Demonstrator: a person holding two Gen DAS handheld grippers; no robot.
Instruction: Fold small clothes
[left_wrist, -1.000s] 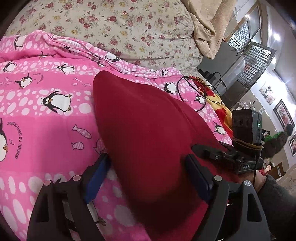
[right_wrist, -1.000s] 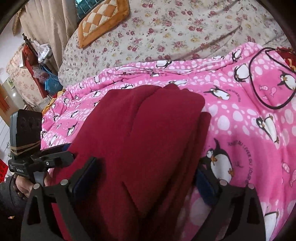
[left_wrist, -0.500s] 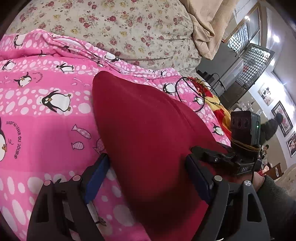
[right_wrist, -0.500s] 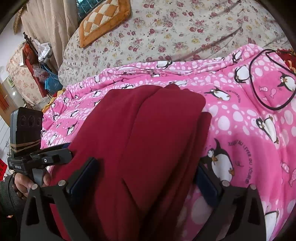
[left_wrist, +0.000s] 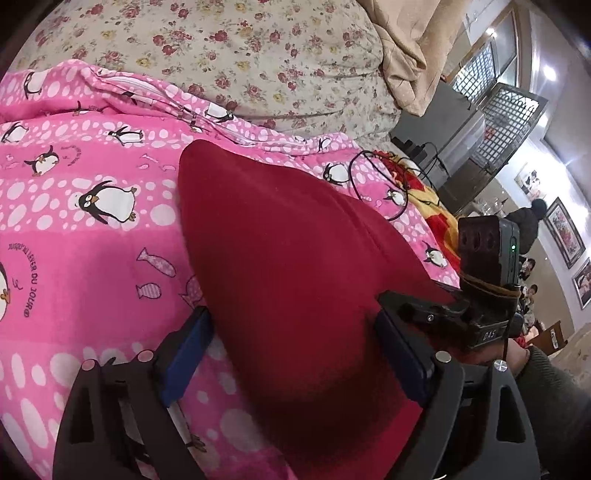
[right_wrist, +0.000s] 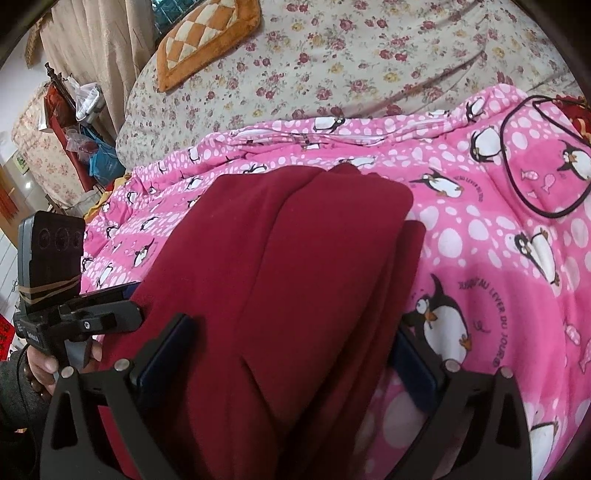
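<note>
A dark red fleece garment lies folded on a pink penguin blanket. My left gripper is open, its blue-padded fingers astride the garment's near end. In the right wrist view the same garment shows several stacked layers, and my right gripper is open, its fingers astride the garment's other end. Each view shows the other gripper beside the garment: the right one and the left one. I cannot tell if the pads touch the cloth.
The blanket covers a bed with a floral sheet behind. A black cable loop lies on the blanket. An orange checked cushion sits at the back. Furniture and people are at the room's far side.
Both grippers have crept slightly forward along the garment. Neither gripper has opened or shut and the garment lies as before.
</note>
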